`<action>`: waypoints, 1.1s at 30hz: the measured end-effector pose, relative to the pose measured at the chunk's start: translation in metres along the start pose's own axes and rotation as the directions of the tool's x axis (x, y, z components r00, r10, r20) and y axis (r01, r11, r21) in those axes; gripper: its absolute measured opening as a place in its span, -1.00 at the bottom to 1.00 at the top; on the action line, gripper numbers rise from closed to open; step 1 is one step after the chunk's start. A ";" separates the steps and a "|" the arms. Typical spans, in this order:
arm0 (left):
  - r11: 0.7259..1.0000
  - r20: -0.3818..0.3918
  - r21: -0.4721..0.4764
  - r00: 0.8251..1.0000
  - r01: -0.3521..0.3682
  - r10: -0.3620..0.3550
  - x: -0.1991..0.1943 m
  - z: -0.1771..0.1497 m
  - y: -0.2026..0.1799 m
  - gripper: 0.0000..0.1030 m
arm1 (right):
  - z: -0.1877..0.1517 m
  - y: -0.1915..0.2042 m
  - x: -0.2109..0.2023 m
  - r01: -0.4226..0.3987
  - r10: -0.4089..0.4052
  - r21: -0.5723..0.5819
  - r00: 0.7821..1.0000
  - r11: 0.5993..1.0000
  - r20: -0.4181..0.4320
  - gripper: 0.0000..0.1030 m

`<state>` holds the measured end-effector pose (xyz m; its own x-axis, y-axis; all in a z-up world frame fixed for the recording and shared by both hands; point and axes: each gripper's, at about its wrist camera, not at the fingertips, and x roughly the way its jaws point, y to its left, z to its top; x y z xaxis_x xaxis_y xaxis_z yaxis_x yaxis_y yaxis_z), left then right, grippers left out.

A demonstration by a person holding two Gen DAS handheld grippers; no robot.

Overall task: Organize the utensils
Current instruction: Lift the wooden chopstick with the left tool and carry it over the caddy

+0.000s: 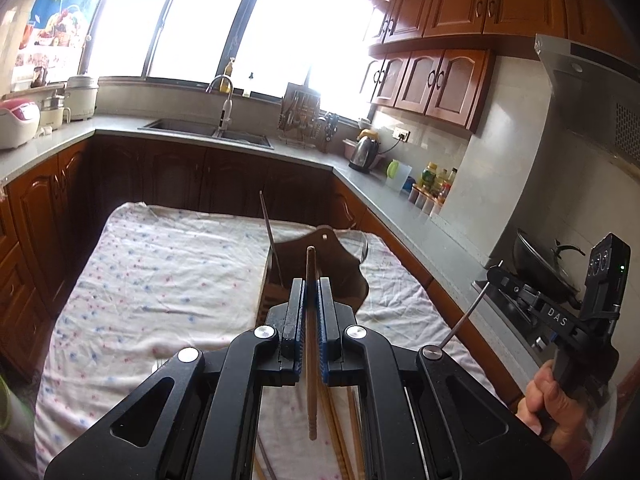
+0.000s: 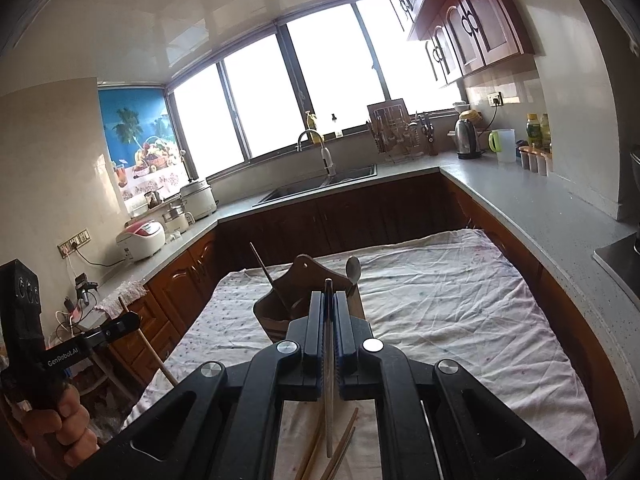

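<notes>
On the cloth-covered desk (image 1: 160, 280) I have both claws loaded: the left claw (image 1: 310, 292) is clamped on a wooden chopstick (image 1: 311, 360), the right claw (image 2: 329, 304) on a thin metal utensil (image 2: 329, 400). More chopsticks (image 2: 340, 448) lie beneath. I judge this the carrying step; next each piece needs tipping upright over the wooden holder (image 2: 304, 280) ahead, then releasing.

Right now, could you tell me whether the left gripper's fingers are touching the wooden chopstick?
Touching: the left wrist view shows the fingers clamped on the wooden chopstick.
</notes>
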<state>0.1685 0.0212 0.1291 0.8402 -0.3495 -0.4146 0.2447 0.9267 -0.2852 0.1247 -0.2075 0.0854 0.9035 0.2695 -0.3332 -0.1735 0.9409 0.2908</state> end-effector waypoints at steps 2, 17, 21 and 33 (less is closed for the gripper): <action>1.000 0.017 0.007 1.000 -0.004 0.004 0.003 0.009 -0.001 -0.91 | 0.006 0.002 0.003 -0.005 0.005 -0.001 1.000 1.000 0.017 -0.92; 0.998 0.159 0.061 0.987 -0.032 0.022 0.040 0.079 -0.005 -0.91 | 0.073 -0.001 0.033 -0.029 0.028 0.004 0.987 1.000 0.158 -0.92; 0.998 0.174 0.057 0.985 -0.027 0.017 0.059 0.092 -0.001 -0.91 | 0.086 -0.002 0.047 -0.029 0.028 0.005 0.983 1.000 0.182 -0.92; 0.998 0.203 -0.025 0.977 -0.060 0.064 0.114 0.092 0.035 -0.91 | 0.073 -0.014 0.107 -0.014 0.009 0.028 0.987 0.999 0.159 -0.92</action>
<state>0.3172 0.0265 0.1513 0.9348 -0.2541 -0.2481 0.1815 0.9423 -0.2815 0.2522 -0.2069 0.1108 0.9528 0.2422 -0.1833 -0.1749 0.9309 0.3208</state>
